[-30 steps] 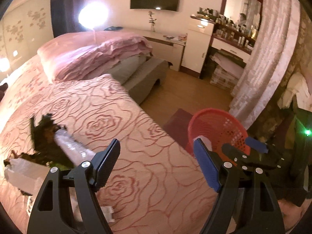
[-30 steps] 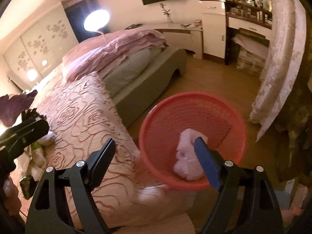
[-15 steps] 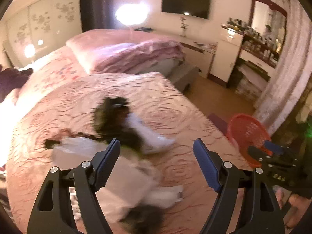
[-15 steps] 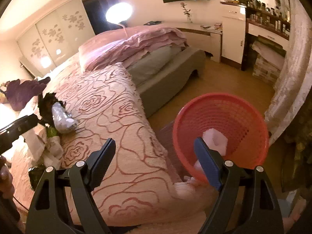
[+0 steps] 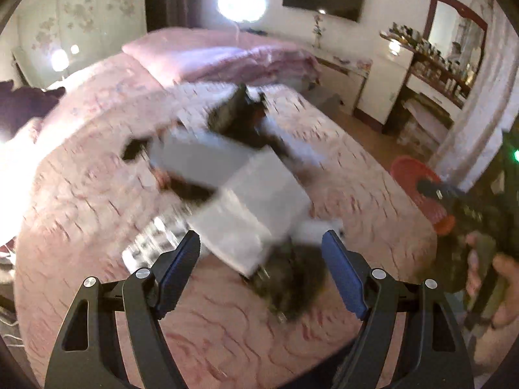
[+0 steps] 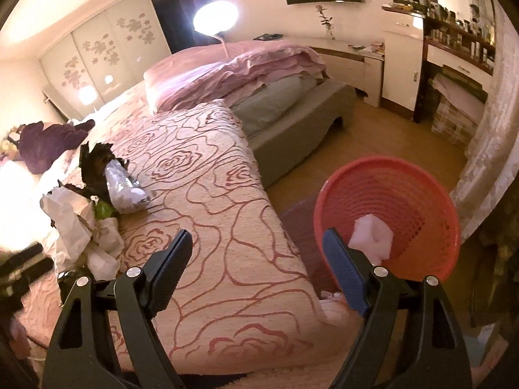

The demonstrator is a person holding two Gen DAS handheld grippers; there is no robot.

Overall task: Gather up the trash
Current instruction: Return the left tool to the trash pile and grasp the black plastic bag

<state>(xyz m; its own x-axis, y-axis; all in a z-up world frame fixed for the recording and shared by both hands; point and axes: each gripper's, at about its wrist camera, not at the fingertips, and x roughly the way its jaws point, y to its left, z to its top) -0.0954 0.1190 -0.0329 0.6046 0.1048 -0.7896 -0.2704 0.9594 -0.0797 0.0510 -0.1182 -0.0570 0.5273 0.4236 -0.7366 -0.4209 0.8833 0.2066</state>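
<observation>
Both hand-held grippers, left (image 5: 261, 253) and right (image 6: 256, 256), gape wide, empty.

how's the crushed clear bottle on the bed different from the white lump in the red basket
The crushed clear bottle is see-through plastic and long; the white lump is opaque and blocky. The bottle lies on the bed against the dark and white litter pile, not yet collected; the lump already sits inside the red basket on the floor. Neither is in a gripper.

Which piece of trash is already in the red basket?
The white foam lump, alone inside the basket; bottle and papers lie on the bed.
</observation>
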